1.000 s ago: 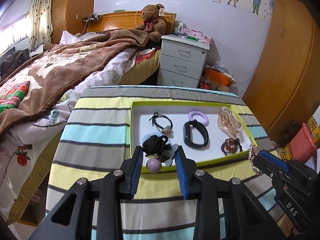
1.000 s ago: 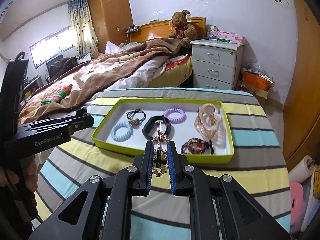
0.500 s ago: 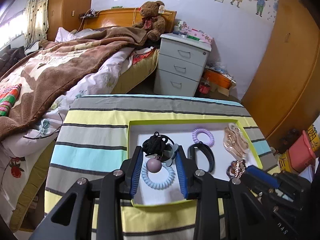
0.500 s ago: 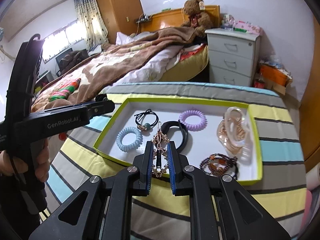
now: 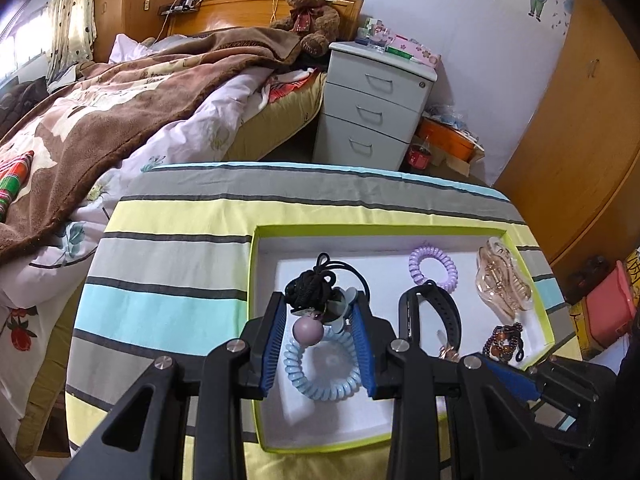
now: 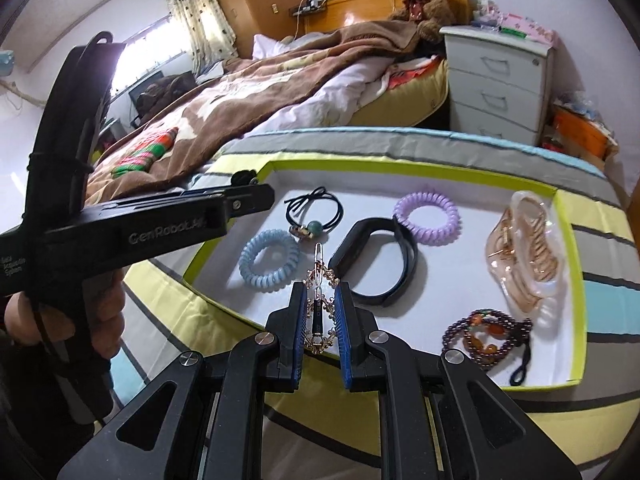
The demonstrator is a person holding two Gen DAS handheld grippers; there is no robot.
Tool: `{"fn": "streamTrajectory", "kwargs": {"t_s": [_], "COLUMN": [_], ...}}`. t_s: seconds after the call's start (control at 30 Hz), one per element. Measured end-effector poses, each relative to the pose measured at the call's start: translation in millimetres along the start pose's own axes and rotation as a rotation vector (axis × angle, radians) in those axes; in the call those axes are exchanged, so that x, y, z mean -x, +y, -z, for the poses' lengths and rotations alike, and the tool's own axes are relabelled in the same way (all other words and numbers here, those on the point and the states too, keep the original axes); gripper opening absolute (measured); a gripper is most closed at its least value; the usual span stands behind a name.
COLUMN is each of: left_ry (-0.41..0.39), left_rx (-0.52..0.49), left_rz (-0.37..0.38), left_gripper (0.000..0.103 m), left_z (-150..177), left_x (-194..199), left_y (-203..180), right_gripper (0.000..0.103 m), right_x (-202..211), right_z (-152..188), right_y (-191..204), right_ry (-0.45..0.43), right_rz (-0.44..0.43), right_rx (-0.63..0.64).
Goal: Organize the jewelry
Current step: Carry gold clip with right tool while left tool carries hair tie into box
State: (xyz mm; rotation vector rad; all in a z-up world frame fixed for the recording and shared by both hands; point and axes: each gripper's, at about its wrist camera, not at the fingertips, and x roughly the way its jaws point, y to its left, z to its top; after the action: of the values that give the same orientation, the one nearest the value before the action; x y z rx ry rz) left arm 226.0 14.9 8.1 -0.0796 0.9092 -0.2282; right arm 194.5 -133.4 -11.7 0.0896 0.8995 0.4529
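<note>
A green-rimmed white tray [image 5: 256,280] [image 6: 576,280] lies on the striped table. My left gripper [image 5: 319,312] is shut on a black hair tie with a pink bead [image 5: 308,330], held above the tray's left part, over a blue coil tie [image 5: 320,372] [image 6: 269,260]. My right gripper [image 6: 320,312] is shut on a gold hair clip [image 6: 319,280], held over the tray's near edge. In the tray also lie a black tie with a green bead [image 6: 316,216], a black wristband [image 6: 376,264], a purple coil tie [image 6: 426,218], a clear claw clip [image 6: 524,248] and a beaded bracelet [image 6: 486,332].
The striped tablecloth [image 5: 168,272] covers the table. A bed with a brown blanket [image 5: 120,96] stands at the left, a white drawer unit [image 5: 372,108] behind, wooden wardrobe [image 5: 572,120] at the right. The left gripper's body [image 6: 120,232] reaches over the tray's left edge in the right wrist view.
Both grippers have moved forward over the tray with their items. The left one now hangs above the blue coil tie; the right one is nearer the tray's front edge.
</note>
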Motion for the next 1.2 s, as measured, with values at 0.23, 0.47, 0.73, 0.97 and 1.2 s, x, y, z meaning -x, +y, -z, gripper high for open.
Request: {"fn": "streamTrajectory", "kwargs": {"t_s": [0.23,0.47,0.73,0.97,1.2], "left_ry": [0.014,0.031,0.04,0.057,0.063], "left_rx": [0.014,0.017,0.012,0.018,0.009], "left_rz": [-0.013,-0.01,-0.013,-0.022,-0.023], "left_gripper": [0.034,0.034,0.034,0.035,0.036], "left_z": [-2.3,-0.2,1.4,4.5,4.8], "left_x": [-13.1,-20.2,-24.0,-30.9,-34.0], "left_y": [2.1,3.1,0.5,1.7,-0.5], "right_gripper": [0.007,0.007,0.007,0.007,0.007], "right_x": [-9.3,-12.7,-10.4,-10.0,-10.0], "right_z": [-1.8,0.5,1.2,0.5,1.5], "right_y": [-2.0,-4.8,-2.8,-2.1,-2.4], "right_ry": [0.025,0.035,0.028,0.025,0.025], "right_rz": [-0.008,-0.001,0.001,0.012,0.019], "right_rx": [0.004,0.0,0.008,0.01,0.004]}}
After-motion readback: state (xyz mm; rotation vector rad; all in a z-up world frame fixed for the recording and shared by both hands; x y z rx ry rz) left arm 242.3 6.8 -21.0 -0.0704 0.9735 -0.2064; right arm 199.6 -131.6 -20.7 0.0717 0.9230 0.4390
